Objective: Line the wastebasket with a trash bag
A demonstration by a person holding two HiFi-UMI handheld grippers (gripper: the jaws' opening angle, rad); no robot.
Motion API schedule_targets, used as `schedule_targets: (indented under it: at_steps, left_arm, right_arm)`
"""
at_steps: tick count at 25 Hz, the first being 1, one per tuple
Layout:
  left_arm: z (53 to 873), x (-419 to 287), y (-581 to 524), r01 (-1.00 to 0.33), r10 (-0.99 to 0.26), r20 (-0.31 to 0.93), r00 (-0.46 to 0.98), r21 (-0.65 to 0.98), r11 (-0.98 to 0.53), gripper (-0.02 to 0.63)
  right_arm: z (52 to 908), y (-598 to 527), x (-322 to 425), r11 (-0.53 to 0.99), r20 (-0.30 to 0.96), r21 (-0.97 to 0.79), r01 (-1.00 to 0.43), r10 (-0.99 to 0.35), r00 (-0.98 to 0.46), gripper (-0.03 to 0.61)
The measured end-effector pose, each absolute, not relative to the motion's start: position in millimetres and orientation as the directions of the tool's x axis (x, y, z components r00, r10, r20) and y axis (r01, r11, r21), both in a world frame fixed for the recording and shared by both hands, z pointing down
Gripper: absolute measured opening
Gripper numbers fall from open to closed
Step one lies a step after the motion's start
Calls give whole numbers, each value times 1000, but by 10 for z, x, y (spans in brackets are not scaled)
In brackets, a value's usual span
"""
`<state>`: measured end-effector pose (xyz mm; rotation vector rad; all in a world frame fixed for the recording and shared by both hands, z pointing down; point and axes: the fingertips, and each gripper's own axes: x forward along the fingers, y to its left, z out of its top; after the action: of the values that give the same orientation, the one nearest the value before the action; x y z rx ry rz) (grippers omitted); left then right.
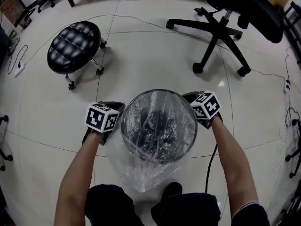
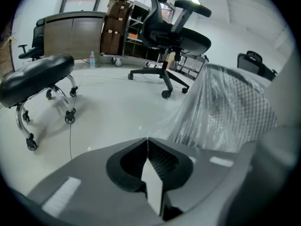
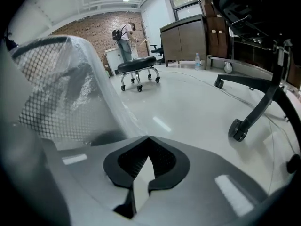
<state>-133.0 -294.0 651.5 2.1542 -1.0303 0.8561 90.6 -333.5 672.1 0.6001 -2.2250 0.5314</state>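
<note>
Standing on a pale tiled floor (image 1: 155, 46): black office chair (image 1: 221, 29) toward the far right, padded wheeled stool (image 1: 74, 46) toward the far left, both well apart from the work. Mesh wastebasket (image 1: 160, 91) upright mid-floor, just beyond the person's feet. Clear trash bag (image 1: 141, 173) sits inside it, mouth turned over the rim, loose film hanging outside on the near side. Left gripper (image 2: 147, 139) beside the rim's left, right gripper (image 3: 146, 138) beside its right. Both clenched, jaw tips pinching the bag's film outside the mesh.

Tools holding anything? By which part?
Left tool and right tool each pinch the clear trash bag by its turned-down edge, on opposite sides of the wastebasket.
</note>
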Motion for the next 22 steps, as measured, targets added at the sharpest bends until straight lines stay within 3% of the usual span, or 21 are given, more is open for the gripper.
schedule_targets:
  at_steps: [22]
  left_arm:
    - [6974, -1340, -2683, -829, -374, 776, 507, 322, -456, 12]
  right_arm:
    - [7127, -2999, 889, 770, 762, -272, -577, -194, -618, 2]
